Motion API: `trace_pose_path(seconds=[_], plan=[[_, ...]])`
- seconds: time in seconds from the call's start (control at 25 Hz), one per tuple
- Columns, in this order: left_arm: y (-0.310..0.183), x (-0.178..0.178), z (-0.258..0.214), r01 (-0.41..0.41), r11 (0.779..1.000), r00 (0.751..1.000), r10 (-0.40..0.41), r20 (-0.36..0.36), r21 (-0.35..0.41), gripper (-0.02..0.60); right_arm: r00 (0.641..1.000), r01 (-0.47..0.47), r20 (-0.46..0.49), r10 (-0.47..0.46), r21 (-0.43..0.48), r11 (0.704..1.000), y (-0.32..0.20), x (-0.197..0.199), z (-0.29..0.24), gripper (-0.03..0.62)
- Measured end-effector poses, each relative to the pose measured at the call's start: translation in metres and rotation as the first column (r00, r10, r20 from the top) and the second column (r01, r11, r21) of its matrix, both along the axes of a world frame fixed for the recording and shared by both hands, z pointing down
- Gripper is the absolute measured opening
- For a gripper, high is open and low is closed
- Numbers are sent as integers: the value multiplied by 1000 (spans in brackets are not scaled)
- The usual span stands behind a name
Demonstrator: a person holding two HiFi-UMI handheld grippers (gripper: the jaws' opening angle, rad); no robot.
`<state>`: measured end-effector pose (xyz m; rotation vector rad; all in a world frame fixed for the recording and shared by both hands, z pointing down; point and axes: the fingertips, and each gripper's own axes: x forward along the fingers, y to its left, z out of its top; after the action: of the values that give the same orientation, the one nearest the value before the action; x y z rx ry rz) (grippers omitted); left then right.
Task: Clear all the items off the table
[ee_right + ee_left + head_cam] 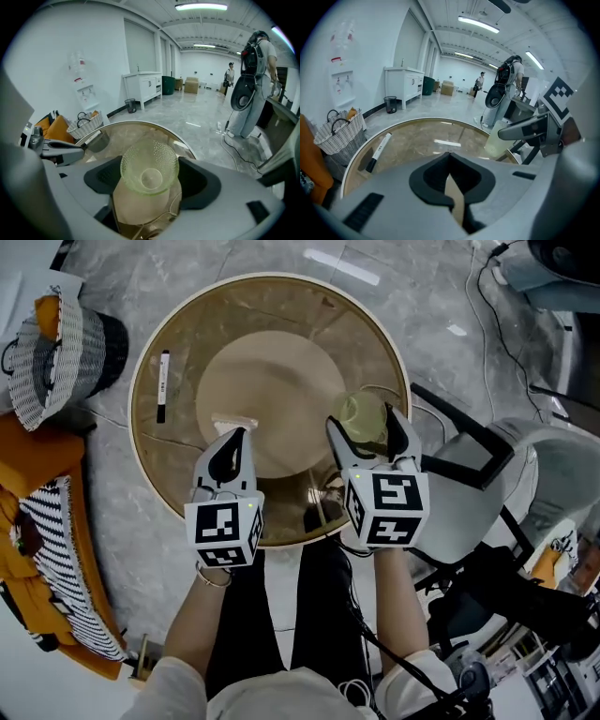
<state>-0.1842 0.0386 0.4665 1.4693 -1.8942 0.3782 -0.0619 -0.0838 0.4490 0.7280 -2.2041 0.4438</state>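
A round glass table [281, 310] with a pale rim fills the head view. A black-and-white marker [161, 385] lies on its left side, also seen in the left gripper view as the marker [377, 152]. My left gripper [234, 434] is shut on a thin beige flat piece [455, 199], whose end shows as a pale strip [234, 420]. My right gripper [366, 427] is shut on a knobbly green glass cup [149, 167], held over the table's right side; the cup [361, 414] is upright.
A woven basket [58, 351] and an orange and striped fabric pile [42, 521] sit on the floor at the left. A grey chair [539, 460] and cables lie at the right. A person with a backpack [255, 79] stands far off.
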Motion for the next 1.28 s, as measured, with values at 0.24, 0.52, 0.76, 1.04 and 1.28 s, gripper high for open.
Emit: trace_pose_path(seconds=[0.24,0.52,0.76,1.04,1.28], plan=[[-20,63,-12,-130,991,991,130,-3,16,8,997,-81,13,81,-8,997,10,59,-9,371],[-30,133,-14,-290,957,957,290,-12,10,8,974,-225,18,225,-26,974,30,133,-15,371],[-47,205,-21,-451,892,892,451,-8,-14,8,911,-410,30,412,-56,910,42,220,-21,371],[-67,291,-34,-588,808,809,588,-2,-21,8,816,-574,25,578,-88,814,45,317,-17,371],[-86,329,-19,-590,806,807,590,-24,-37,8,775,-629,6,632,-84,773,25,375,-2,371]])
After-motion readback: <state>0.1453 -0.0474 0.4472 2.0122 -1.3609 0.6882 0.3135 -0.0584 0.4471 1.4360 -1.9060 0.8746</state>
